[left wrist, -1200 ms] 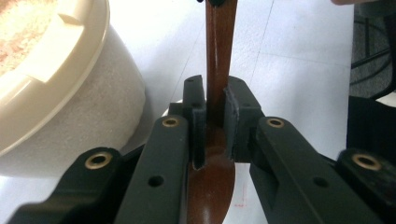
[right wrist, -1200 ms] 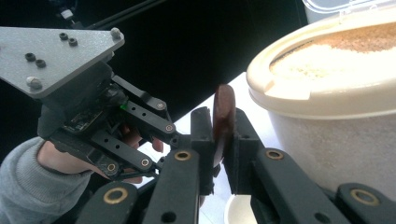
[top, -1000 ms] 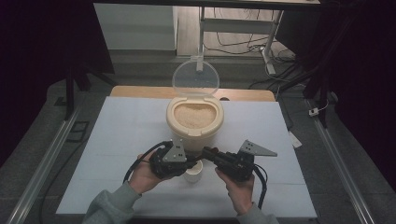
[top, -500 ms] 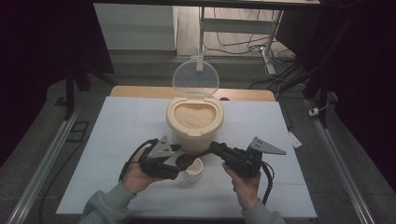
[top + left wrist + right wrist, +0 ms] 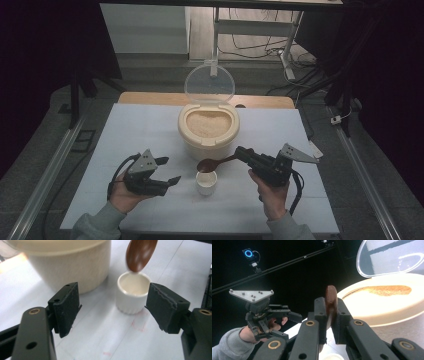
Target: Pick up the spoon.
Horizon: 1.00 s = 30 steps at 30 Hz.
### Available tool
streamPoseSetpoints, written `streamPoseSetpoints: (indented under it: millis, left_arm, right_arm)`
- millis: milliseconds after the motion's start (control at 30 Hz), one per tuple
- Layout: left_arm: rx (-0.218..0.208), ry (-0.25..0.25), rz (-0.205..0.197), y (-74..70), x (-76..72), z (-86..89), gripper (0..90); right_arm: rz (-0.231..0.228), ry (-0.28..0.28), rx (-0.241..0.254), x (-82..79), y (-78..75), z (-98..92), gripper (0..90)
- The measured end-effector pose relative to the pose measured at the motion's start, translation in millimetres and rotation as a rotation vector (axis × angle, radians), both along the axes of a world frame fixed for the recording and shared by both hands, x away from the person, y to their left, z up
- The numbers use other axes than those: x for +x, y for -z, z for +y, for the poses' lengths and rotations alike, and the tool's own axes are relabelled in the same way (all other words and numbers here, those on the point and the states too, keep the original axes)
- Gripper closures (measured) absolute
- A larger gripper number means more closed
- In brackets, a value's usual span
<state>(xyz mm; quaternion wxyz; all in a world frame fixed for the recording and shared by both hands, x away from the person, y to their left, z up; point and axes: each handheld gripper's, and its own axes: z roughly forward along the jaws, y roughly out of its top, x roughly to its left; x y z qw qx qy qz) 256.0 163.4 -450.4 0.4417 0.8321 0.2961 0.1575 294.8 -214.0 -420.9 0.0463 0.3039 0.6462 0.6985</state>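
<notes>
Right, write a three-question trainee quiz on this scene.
1. True or false: the container lid is shut.
2. What does the right gripper hold? A) spoon B) cup C) lid
3. Fill in: the left gripper jaws stand ____, with the cup apart from them.

Key: 1 false, the lid stands up and grain shows inside. 2 A, with the spoon bowl tipped over the cup. 3 open.

High view looks forward and down; both gripper views sit close (sharing the cup (image 5: 132, 293)).
</notes>
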Motion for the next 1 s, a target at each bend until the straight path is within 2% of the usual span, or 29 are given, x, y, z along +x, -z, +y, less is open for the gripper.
streamPoseSetpoints:
  millis: [367,500,767,1000]
  left_arm:
    - [0.000,-0.087,0.035,23.4,-7.4,35.0,23.2]
    - [0.001,-0.126,0.061,35.4,-8.2,50.6,21.7]
    - [0.007,-0.160,0.087,47.3,-9.7,62.4,20.1]
    - [0.023,-0.155,0.089,50.1,-10.1,57.6,19.2]
  right_arm:
    - [-0.030,0.035,0.012,-1.5,-8.9,-13.3,82.8]
    - [-0.051,0.057,0.024,-1.7,-15.6,-20.5,82.8]
    - [-0.082,0.092,0.040,1.0,-24.0,-33.0,82.8]
    - [-0.099,0.113,0.056,1.3,-29.2,-40.2,82.8]
